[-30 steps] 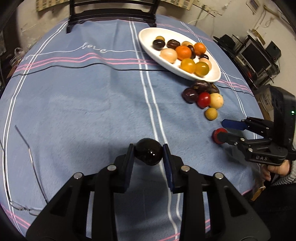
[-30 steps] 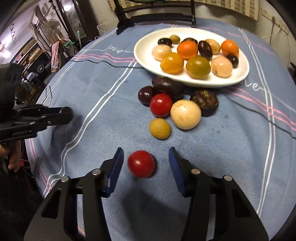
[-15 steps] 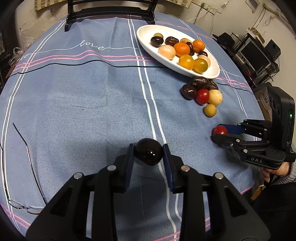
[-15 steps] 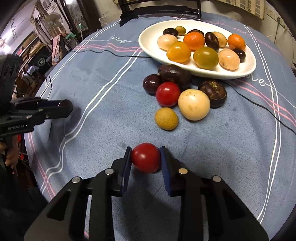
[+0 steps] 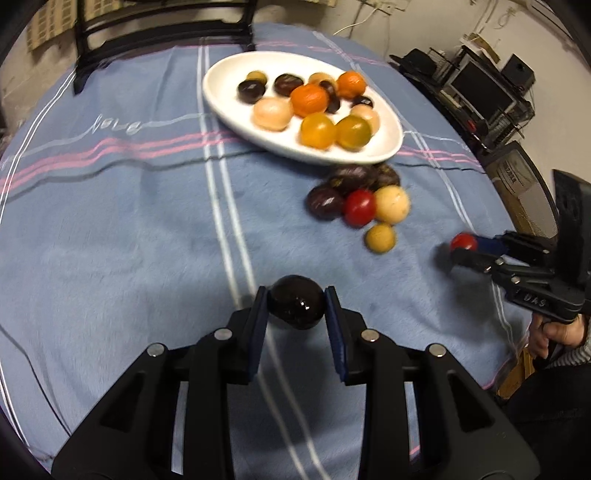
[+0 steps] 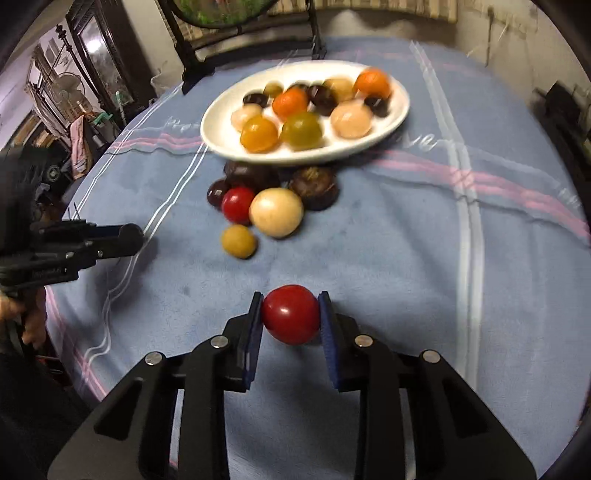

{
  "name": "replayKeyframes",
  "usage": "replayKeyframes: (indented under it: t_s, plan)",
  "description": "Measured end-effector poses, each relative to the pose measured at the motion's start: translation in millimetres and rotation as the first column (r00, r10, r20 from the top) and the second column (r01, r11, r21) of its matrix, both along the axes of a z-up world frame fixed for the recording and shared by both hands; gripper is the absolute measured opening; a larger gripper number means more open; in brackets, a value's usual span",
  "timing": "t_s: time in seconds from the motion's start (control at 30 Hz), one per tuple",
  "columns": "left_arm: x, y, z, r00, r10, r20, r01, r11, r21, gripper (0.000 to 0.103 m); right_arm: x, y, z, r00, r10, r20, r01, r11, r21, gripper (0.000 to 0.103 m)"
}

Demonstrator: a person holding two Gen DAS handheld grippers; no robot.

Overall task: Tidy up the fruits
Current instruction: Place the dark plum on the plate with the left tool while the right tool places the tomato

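Observation:
My left gripper (image 5: 296, 306) is shut on a glossy black fruit (image 5: 297, 307) and holds it above the blue cloth. My right gripper (image 6: 290, 314) is shut on a red tomato (image 6: 290, 314), lifted off the cloth; it also shows at the right of the left wrist view (image 5: 464, 243). A white oval plate (image 5: 221, 96) with several orange, yellow, pale and dark fruits lies at the far side; it also shows in the right wrist view (image 6: 218, 133). A loose cluster lies in front of it: a red tomato (image 6: 237, 205), a pale round fruit (image 6: 276, 216), a small yellow fruit (image 6: 239, 240) and dark fruits (image 6: 314, 186).
A blue striped tablecloth (image 5: 129, 221) covers the round table. A black chair (image 5: 162, 33) stands behind the far edge. Shelves with electronics (image 5: 480, 88) stand to the right. The left gripper appears at the left of the right wrist view (image 6: 122, 240).
The right gripper shut on the red tomato and lifted it. Both grippers have moved toward the plate, which looks closer and blurred now. The left still holds the black fruit.

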State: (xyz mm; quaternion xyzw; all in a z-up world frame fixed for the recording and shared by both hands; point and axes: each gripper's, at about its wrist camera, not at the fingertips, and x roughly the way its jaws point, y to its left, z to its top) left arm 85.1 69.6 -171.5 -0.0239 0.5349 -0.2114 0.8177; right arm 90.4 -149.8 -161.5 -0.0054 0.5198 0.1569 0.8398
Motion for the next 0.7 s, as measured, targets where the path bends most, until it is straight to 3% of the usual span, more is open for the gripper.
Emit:
replayKeyframes:
  t_s: [0.17,0.4,0.7]
  plan:
    - [23,-12,15,0.999,-0.032,0.036,0.032,0.999,0.002,0.031,2,-26,32,0.994,-0.079,0.081,0.077,0.997,0.022,0.030]
    - [86,-25,45,0.992,-0.046,0.114,0.044,0.999,0.023,0.031,27,-29,43,0.990,-0.084,0.112,0.080,0.996,0.041,0.030]
    - [186,-42,57,0.986,0.005,0.165,-0.009,1.000,0.021,0.031,125,-9,58,0.981,-0.046,0.189,0.036,0.998,0.058,0.030]
